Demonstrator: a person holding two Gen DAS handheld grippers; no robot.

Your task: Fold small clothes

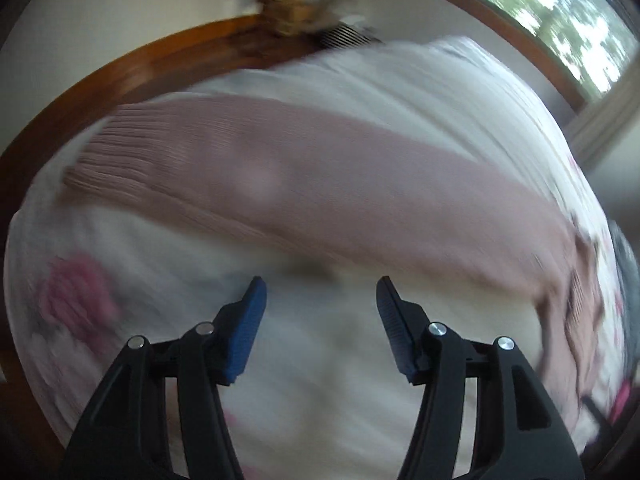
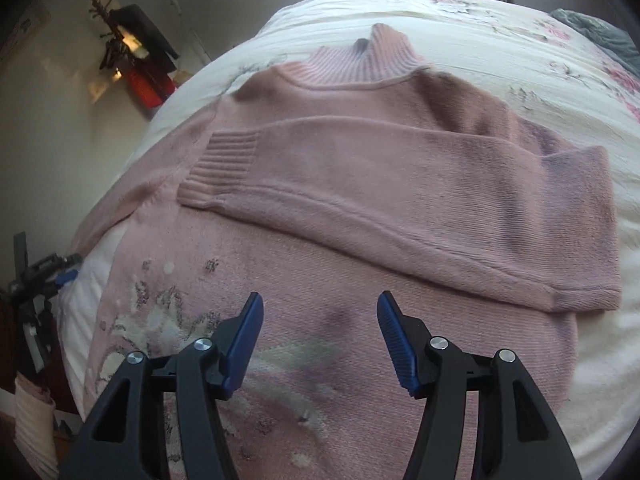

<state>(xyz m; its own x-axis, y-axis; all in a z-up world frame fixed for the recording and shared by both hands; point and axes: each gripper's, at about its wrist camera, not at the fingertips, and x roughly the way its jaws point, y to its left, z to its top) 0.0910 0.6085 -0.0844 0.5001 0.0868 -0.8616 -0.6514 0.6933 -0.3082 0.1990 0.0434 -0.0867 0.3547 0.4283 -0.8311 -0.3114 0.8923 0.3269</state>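
Observation:
A pink knitted sweater [image 2: 360, 216] lies flat on a white floral bedspread [image 2: 520, 60], collar at the far end. One sleeve [image 2: 400, 184] is folded across its chest, ribbed cuff pointing left. My right gripper [image 2: 320, 300] hovers open over the sweater's lower front, where a pale floral pattern shows, with nothing between its blue pads. In the blurred left wrist view the other sleeve [image 1: 280, 176] stretches out over the bedspread [image 1: 160, 272], ribbed cuff at the left. My left gripper [image 1: 320, 284] is open just short of that sleeve, holding nothing.
A wooden floor [image 1: 132, 80] curves round the bed's far side, with a floor vent [image 1: 344, 36] and a window [image 1: 560, 12] beyond. A grey cloth [image 2: 600, 32] lies at the bed's far right corner. A coat stand [image 2: 132, 40] stands by the wall.

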